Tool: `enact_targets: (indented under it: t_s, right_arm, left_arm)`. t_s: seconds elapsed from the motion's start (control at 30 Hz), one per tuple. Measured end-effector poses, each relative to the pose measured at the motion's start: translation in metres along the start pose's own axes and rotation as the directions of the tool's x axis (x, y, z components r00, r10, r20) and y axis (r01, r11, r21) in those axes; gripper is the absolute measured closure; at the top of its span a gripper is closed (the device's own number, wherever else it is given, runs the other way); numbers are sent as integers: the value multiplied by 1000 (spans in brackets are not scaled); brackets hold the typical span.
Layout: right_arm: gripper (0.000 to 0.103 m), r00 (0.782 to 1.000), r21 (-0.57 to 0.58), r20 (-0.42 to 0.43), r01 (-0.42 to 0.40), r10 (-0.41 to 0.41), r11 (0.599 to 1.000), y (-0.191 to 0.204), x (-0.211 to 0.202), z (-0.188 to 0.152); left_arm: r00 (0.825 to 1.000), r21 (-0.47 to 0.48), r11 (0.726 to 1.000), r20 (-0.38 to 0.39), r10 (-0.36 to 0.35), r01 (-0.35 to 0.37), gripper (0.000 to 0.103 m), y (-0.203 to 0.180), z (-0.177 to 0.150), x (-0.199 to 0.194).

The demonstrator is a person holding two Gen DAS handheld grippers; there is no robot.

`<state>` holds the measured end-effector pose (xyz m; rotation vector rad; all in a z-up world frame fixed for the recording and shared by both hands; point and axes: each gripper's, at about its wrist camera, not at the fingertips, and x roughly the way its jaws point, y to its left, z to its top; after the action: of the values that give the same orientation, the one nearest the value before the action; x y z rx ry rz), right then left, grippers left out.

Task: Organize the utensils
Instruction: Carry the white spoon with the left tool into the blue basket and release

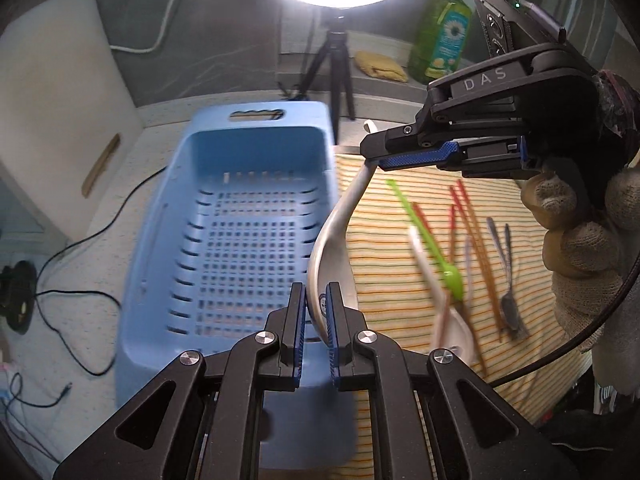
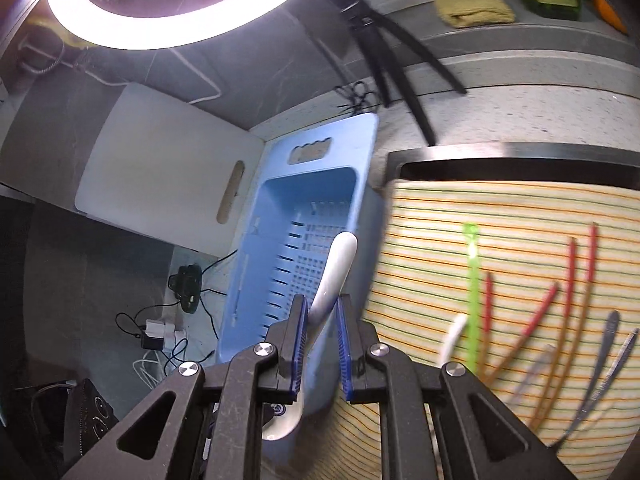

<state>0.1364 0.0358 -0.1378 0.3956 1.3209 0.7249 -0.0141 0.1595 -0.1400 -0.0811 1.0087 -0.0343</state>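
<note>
A white ceramic spoon hangs in the air between both grippers, beside the right wall of a blue slotted basket. My left gripper is shut on the spoon's bowel end. My right gripper pinches the spoon's handle from the upper right. In the right wrist view the handle runs up between my right gripper's fingers, touching the left pad, with a gap to the right pad. Several utensils lie on the striped mat: a green spoon, red chopsticks, metal spoons and another white spoon.
The striped mat covers a sink to the right of the basket. A white cutting board leans at the left. A ring light on a tripod, a green soap bottle and a yellow cloth stand behind. Cables lie at the left.
</note>
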Motion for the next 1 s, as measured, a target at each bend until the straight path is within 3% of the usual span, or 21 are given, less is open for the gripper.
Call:
enact_targets:
  t_s: [0.2,0.43,0.8,1.0]
  right_arm:
    - [91,999,-25,-45,11,-12,1000,29,55,12]
    - [92,990,-59,-107,83,-89,995,40,109,23]
    - [90,972,-94,-159,161,-174,983,40,140,32]
    - [82,967,-130,-167,170,-191,977,46,145,32]
  left_arm:
    - [997,0,999,-74,32,-32,95,43,-2,27]
    - [988,24,998,-142,64,-62,94,61,-3,52]
    - [976,59,995,-197,89,-79,93,64,-1,74]
    - [976,45,996,-202,85,-77,93,65,5,74]
